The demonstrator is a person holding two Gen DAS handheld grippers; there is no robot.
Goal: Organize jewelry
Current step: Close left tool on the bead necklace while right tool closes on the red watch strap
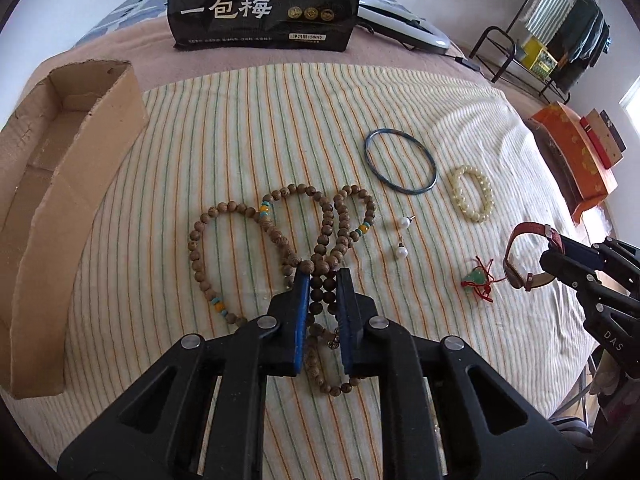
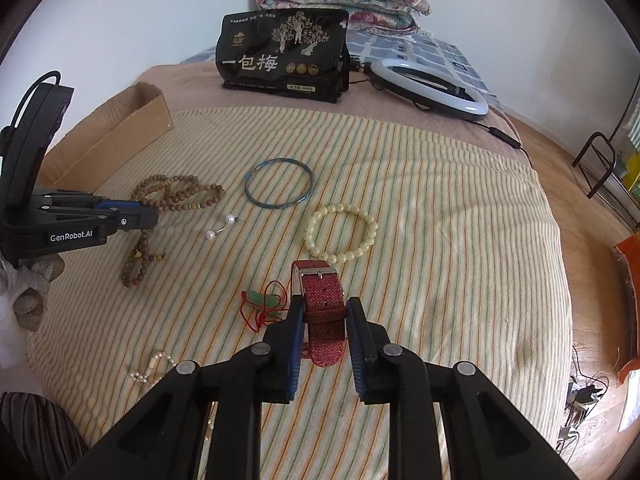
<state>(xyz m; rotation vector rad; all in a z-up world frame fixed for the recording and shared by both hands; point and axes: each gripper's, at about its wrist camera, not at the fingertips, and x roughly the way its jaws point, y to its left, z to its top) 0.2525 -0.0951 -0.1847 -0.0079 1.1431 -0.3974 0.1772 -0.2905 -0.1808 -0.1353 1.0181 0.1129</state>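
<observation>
Your left gripper (image 1: 323, 280) is clamped on the bunched strands of the wooden bead necklace (image 1: 280, 236); the right gripper (image 2: 323, 312) pinches the red watch strap (image 2: 322, 304). Lift both straight up and slowly so trailing loops don't snag the pearl earrings (image 1: 404, 236) at 2 o'clock of the left grip. The cardboard box (image 1: 60, 184) sits at 10 o'clock. The necklace sprawls on the striped cloth (image 1: 240, 120), its loops fanning toward 12; the watch strap's long axis runs 12 to 6.
</observation>
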